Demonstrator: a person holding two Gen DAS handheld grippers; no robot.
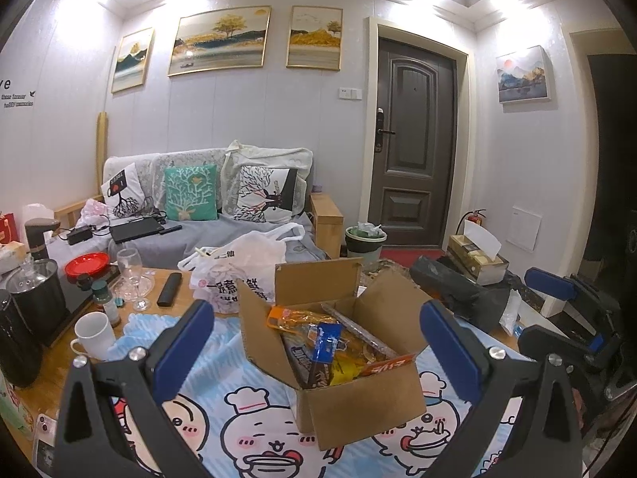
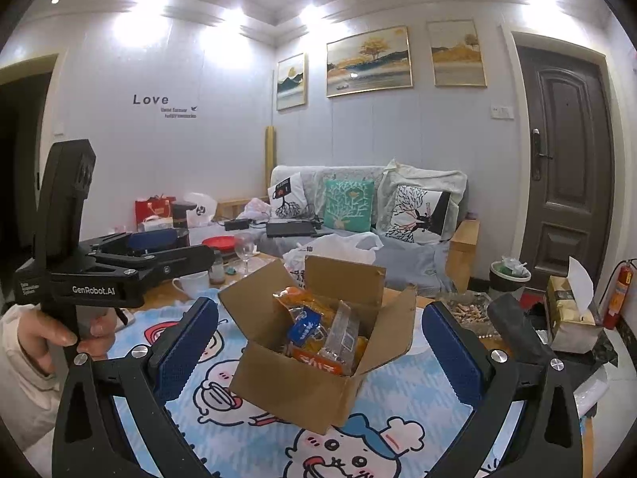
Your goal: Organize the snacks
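An open cardboard box [image 1: 358,398] sits on a blue cartoon-print cloth [image 1: 247,418] on the table. It holds several snack packets: an orange bag [image 1: 294,318], a blue packet [image 1: 324,342] and a long foil stick [image 1: 358,328]. The box also shows in the right wrist view [image 2: 294,390]. My left gripper [image 1: 318,342] is open and empty, held back from the box. My right gripper [image 2: 318,342] is open and empty, also short of the box. The left gripper's body [image 2: 119,275] shows at left in the right wrist view.
A white plastic bag [image 1: 239,267] lies behind the box. A white mug [image 1: 93,336], wine glass [image 1: 133,275], remote [image 1: 169,288], small bottles and a black kettle [image 1: 38,298] stand at the left. A tissue box [image 1: 477,259] and dark bag [image 1: 458,290] sit at the right.
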